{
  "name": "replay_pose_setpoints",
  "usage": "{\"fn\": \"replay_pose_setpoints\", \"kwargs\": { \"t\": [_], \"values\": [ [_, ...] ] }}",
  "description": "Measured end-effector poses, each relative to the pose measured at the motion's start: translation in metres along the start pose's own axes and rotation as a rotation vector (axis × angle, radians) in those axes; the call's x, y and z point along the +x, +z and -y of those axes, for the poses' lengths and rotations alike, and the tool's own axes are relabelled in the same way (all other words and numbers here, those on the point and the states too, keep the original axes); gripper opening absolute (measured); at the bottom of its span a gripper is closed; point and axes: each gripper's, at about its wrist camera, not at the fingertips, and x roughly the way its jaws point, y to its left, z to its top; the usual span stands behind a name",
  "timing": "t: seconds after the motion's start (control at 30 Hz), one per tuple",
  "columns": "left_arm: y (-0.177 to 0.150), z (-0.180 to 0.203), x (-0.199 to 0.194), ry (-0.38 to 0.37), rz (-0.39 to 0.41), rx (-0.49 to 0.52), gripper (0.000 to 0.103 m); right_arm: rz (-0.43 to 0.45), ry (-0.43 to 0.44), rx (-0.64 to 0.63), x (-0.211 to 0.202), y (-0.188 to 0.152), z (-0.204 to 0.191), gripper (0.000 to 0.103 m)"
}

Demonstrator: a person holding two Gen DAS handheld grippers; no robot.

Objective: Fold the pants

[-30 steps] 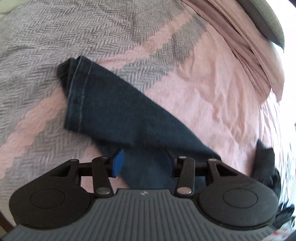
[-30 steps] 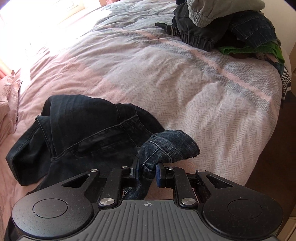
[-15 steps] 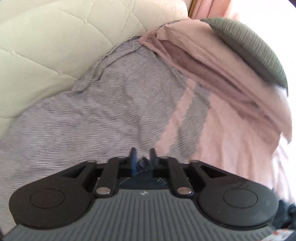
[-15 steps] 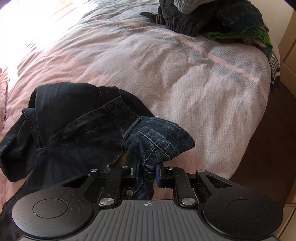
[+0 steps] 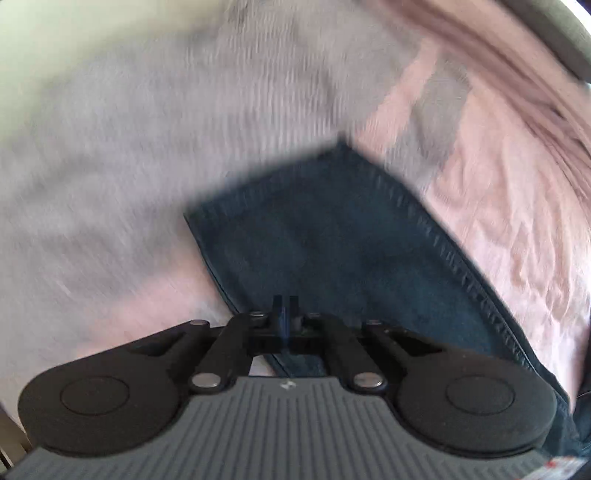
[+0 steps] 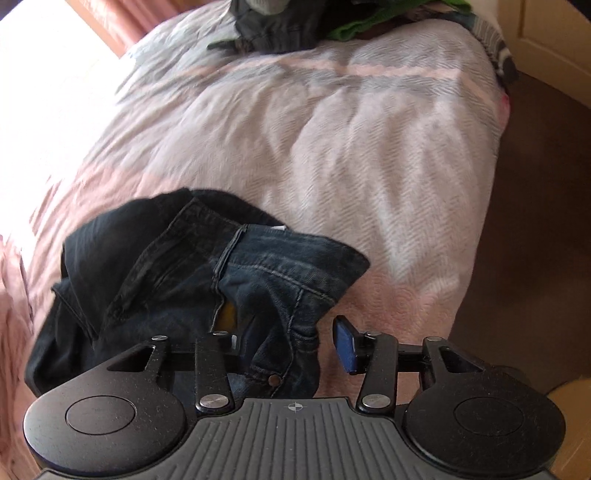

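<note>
Dark blue jeans lie on a pink and grey bedspread [image 6: 369, 147]. In the right wrist view the crumpled waist end [image 6: 207, 280] sits just ahead of me. My right gripper [image 6: 291, 343] is open, and a fold of waistband with a rivet [image 6: 291, 354] lies loose between its fingers; the right blue pad [image 6: 345, 345] is bare. In the blurred left wrist view a jeans leg [image 5: 332, 240] stretches forward from my left gripper [image 5: 285, 314], whose fingers are pressed together on the leg's edge. The leg looks sharper than the bed behind it.
A pile of other clothes [image 6: 288, 26] sits at the far end of the bed. Brown floor [image 6: 535, 221] drops off past the bed's right edge. A pink pillow [image 5: 498, 74], a grey-green cushion [image 5: 570, 40] and a cream headboard [image 5: 55, 33] lie beyond the left gripper.
My right gripper has opened and let go of the waistband fold. My left gripper, open a second ago, has shut on the leg and is swinging with it.
</note>
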Motion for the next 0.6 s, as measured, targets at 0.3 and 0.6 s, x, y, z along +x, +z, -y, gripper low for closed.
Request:
{"fn": "replay_pose_setpoints", "kwargs": {
  "t": [0.3, 0.6],
  "values": [
    [-0.008, -0.029, -0.046, 0.144, -0.079, 0.098, 0.009, -0.082, -0.088, -0.004, 0.003, -0.004, 0.028, 0.028],
    [-0.070, 0.137, -0.037, -0.169, -0.108, 0.371, 0.032, 0.052, -0.027, -0.173, -0.006, 0.045, -0.014, 0.049]
  ]
}}
